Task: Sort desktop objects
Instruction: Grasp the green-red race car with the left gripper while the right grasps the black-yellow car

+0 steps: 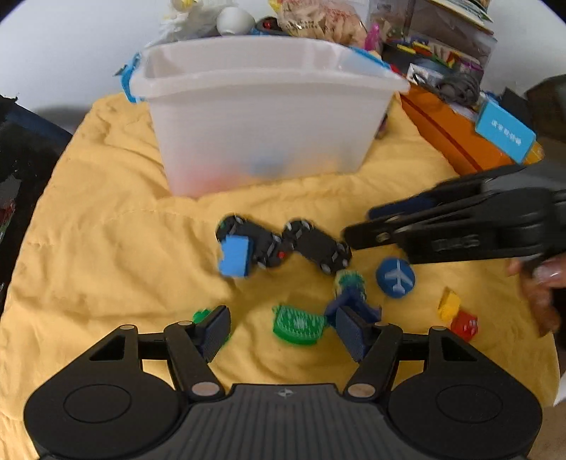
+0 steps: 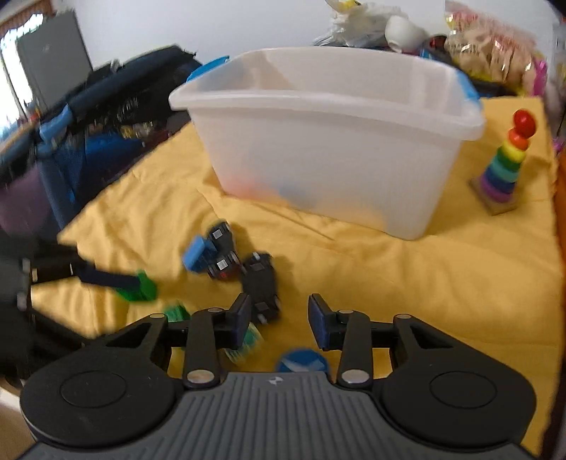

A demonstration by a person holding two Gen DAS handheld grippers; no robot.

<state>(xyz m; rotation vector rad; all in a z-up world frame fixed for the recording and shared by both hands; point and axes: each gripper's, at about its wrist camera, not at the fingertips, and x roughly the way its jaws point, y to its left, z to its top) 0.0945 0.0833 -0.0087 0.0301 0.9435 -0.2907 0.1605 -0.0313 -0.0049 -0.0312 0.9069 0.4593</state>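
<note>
While left gripper (image 1: pixel 283 331) gapes wide, right gripper (image 2: pixel 279 323) stands half-open; both empty.

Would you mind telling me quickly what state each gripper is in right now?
Left gripper: open, holding nothing.
Right gripper: open, holding nothing.

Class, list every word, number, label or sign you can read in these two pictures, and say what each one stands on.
No text reads clearly.
Blue box: white characters, too blurred to read.
Round blue disc: a white aeroplane sign, no words.
Snack bag: print too blurred to read.
Left gripper body: small emblem, no letters readable.
</note>
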